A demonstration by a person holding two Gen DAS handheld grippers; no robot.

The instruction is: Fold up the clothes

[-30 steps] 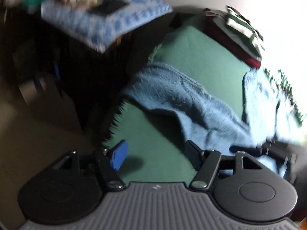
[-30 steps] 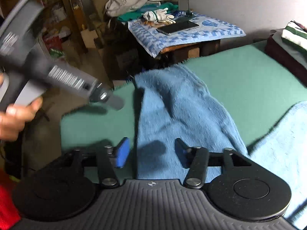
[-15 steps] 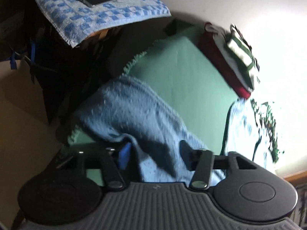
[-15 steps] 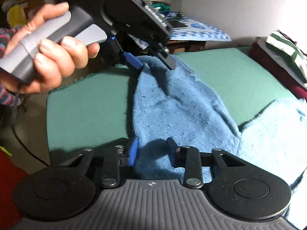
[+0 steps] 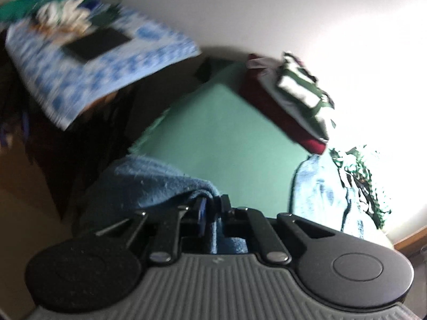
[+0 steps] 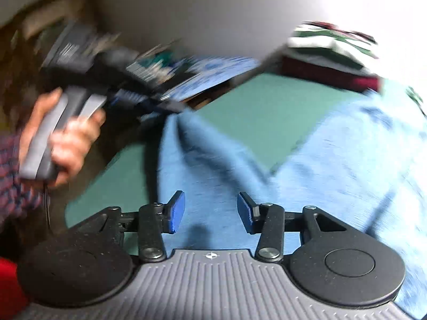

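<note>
With the left gripper [image 5: 212,208] clamped on the blue towel [image 6: 213,165] at ten o'clock, the right gripper [image 6: 210,212], its jaws opening over cloth ungripped, risks a lopsided fold.

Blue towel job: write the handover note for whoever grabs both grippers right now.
Left gripper: shut on a bunched edge of the blue towel; the right wrist view shows that edge pulled up off the surface.
Right gripper: jaws opening, pads not pressing; it hangs over the towel, which shows between the fingers.
Towel: spread across the green cover, one end reaching the far right side.
Folded stack: at the cover's far end, striped piece on top.
Done: one edge gripped.
Left: take a second hold with the right gripper, probably the matching edge, then carry both over for the fold.
</note>
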